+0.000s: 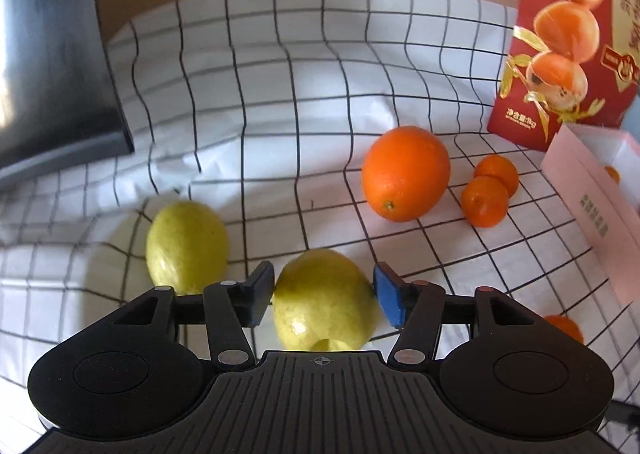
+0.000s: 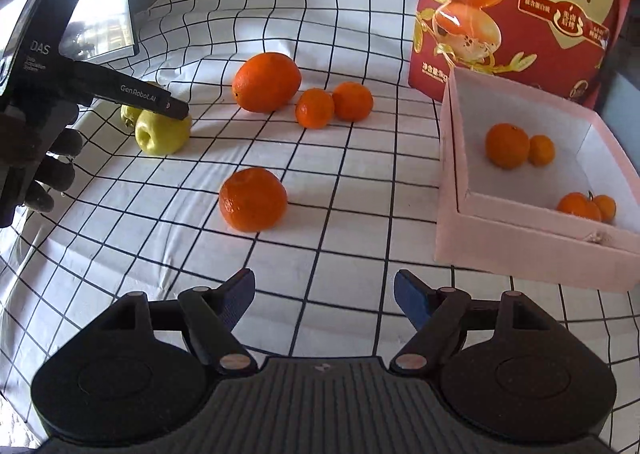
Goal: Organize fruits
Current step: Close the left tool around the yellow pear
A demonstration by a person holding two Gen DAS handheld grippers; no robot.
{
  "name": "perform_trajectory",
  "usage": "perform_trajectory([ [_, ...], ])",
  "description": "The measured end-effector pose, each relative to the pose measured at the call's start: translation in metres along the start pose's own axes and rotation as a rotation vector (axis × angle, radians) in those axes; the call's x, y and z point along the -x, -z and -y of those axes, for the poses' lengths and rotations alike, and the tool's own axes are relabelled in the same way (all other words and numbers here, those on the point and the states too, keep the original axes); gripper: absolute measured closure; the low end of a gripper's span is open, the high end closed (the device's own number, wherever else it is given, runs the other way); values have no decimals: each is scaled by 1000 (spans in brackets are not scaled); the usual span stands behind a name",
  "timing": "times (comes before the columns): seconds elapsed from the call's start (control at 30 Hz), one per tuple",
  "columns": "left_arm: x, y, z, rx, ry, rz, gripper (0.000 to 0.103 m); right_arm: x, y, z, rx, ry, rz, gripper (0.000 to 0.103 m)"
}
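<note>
Left wrist view: left gripper (image 1: pixel 324 296) low over the checked cloth (image 1: pixel 280 94), jaws spread round a yellow-green apple (image 1: pixel 324 302) — blue pads (image 1: pixel 388 300) at its flanks, the left pad looking to touch the skin, the right just beside it; firm clamp or mere bracket, cannot tell. Second apple (image 1: pixel 186 246) just beside, to the left. Farther off, a large orange (image 1: pixel 406 174) with two small mandarins (image 1: pixel 490 190) close at its right. Red printed bag (image 1: pixel 568 38) upright at the back, pink box (image 1: pixel 592 190) at the right edge.

Right wrist view: right gripper (image 2: pixel 324 296) hovering above bare cloth, jaws wide apart, holding nothing. Ahead, a lone orange (image 2: pixel 253 200) well apart from the rest; beyond it the large orange (image 2: pixel 266 82) and two mandarins (image 2: pixel 334 104). Pink box (image 2: pixel 520 226) at right, four small citrus already inside. Left gripper (image 2: pixel 168 104) seen from the side, down on the apple pair (image 2: pixel 162 132).

Likely handling — apple firm, smooth, somewhat slick, moderately weighty, prone to rolling on wrinkled cloth; best taken across the widest girth, pads level, pressure modest to avoid bruising. Citrus softer, skin grippier, lighter squeeze advisable.
</note>
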State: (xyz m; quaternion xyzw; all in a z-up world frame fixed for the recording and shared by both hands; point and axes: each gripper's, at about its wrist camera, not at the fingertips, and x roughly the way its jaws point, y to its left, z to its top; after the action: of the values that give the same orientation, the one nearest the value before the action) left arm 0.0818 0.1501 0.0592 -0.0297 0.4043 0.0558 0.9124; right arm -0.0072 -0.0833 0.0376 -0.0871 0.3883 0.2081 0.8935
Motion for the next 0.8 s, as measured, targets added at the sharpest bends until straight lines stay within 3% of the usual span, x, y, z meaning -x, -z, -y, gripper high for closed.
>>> perform_trajectory([
  [0.27,-29,3,-7,34,29,-113,37,-2,11,6,-12,2,-27,26],
  [0.6,-24,11,-10,47,52,-98,38,-2,18,13,-36,20,-40,26],
  [0.8,-2,32,-3,113,114,-101,38,-3,18,12,-30,24,-37,26],
])
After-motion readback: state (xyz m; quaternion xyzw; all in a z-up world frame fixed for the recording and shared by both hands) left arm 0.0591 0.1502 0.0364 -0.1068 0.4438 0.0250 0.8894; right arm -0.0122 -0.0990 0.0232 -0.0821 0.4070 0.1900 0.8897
